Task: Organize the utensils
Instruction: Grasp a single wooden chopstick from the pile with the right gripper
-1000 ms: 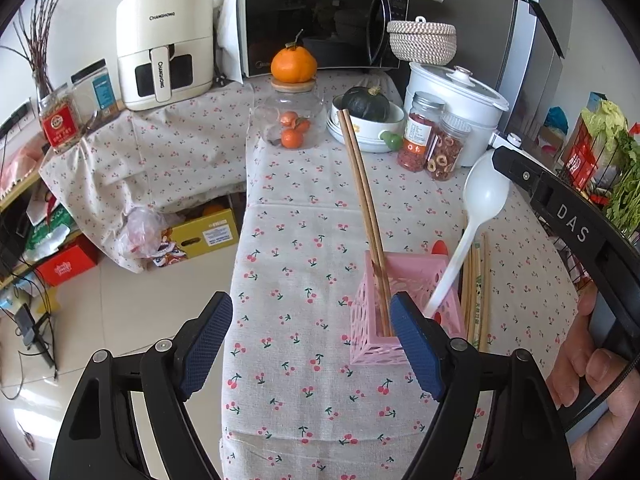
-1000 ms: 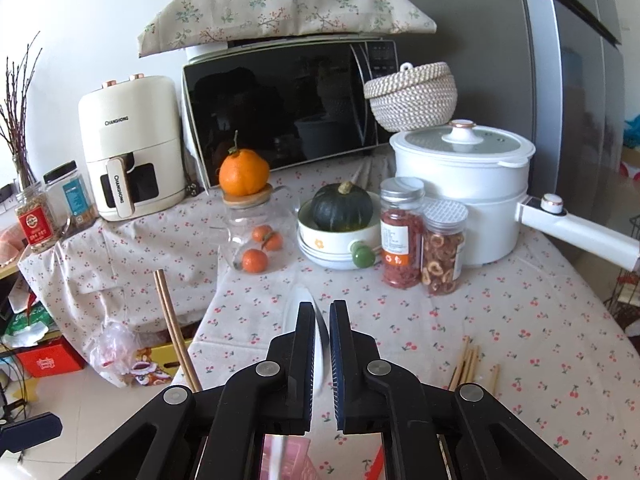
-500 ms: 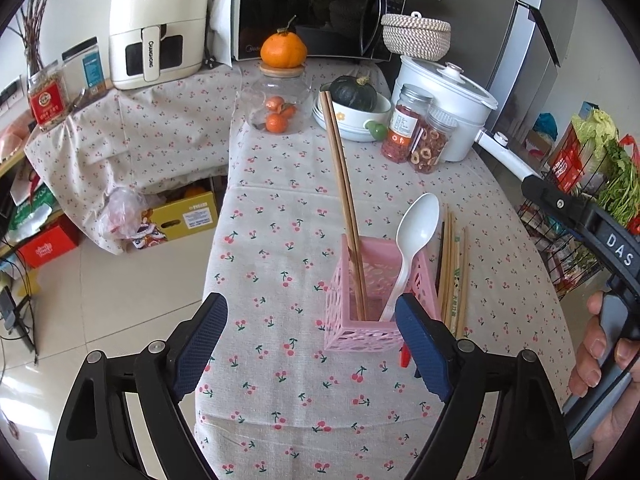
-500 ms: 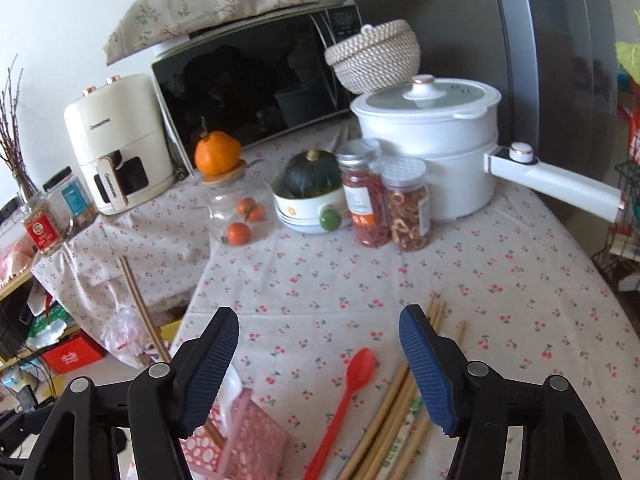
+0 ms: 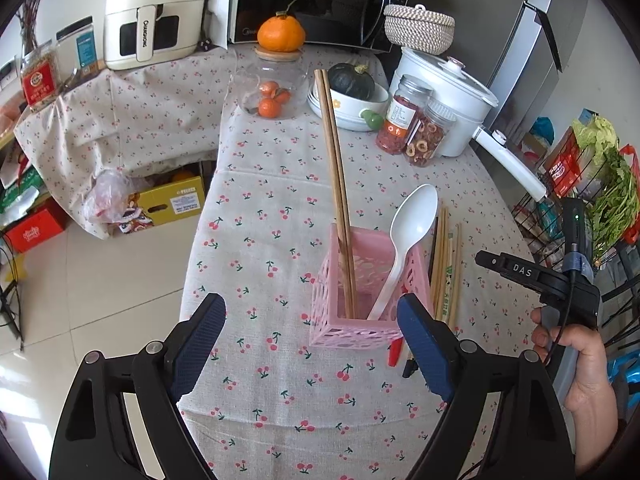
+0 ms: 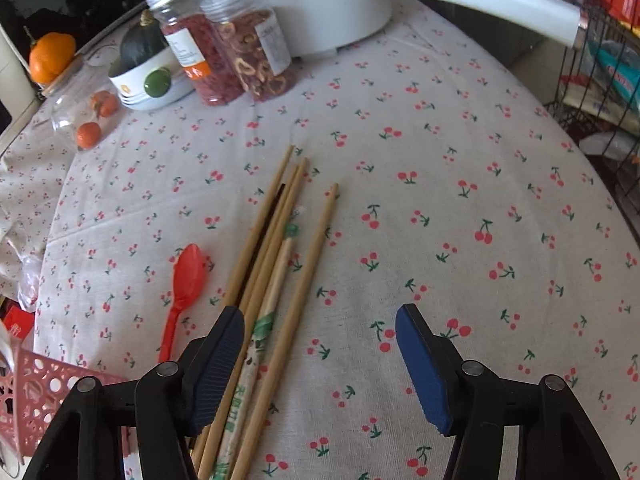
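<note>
Landmark: the pink basket (image 5: 362, 286) stands on the bench (image 5: 280, 184), which wears a cloth with little cherries. Every place below is told from this basket.

In the basket: two dark brown chopsticks (image 5: 336, 184) stand in it and lean away toward the back of the bench. A white spoon (image 5: 404, 236) stands in it too, bowl end up, leaning on the right wall.

Loose sticks: a bunch of pale wooden chopsticks (image 6: 280, 272) lies flat on the cloth just to the right of the basket. One of them is in a paper sleeve with green print.

Red spoon: the red spoon (image 6: 182, 284) lies flat between the basket and the pale chopsticks, just beside both.

Left tool: the left tool (image 5: 312, 344) hangs in front of the basket, tipped down. Its blue pads are spread wide with nothing between them. The right pad sits near the basket's front right corner.

Right tool: the right tool (image 6: 320, 368) is low over the cloth to the right of the basket. Its jaws have just been closing a little but stand apart and pinch nothing. The left pad (image 6: 218, 368) is over the near ends of the pale chopsticks, and some of those sticks lie in the gap. From these views one cannot tell if the pad touches them.

Hand: a hand (image 5: 576, 364) holds the right tool's handle, well to the right of the basket.

Far from the basket: two jars (image 5: 416, 128) of dried red bits and a white pot (image 5: 448, 96) stand at the back.
</note>
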`<state>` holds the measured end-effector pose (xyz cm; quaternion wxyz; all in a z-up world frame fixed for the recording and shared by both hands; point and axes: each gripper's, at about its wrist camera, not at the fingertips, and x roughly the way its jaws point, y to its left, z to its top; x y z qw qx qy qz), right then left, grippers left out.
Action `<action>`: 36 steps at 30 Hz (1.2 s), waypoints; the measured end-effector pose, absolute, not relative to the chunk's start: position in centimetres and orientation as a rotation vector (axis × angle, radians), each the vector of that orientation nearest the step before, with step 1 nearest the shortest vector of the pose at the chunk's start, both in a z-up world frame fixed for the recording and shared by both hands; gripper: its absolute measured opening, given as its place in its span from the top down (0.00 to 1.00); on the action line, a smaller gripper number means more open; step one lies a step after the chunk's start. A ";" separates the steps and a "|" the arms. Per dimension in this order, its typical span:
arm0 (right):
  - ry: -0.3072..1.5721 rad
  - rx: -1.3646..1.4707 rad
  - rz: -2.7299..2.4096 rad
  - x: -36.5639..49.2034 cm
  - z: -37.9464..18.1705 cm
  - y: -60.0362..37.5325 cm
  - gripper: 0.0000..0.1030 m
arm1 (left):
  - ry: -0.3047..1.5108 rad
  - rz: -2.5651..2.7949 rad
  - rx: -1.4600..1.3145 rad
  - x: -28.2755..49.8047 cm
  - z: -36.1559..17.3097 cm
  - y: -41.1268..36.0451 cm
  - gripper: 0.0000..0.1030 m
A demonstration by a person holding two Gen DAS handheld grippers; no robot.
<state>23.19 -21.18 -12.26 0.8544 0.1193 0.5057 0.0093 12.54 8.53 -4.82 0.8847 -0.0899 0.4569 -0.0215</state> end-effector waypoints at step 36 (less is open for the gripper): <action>1.111 0.322 0.011 23.0 -11.5 -25.7 0.94 | 0.923 -0.307 0.056 13.9 1.2 -3.8 0.33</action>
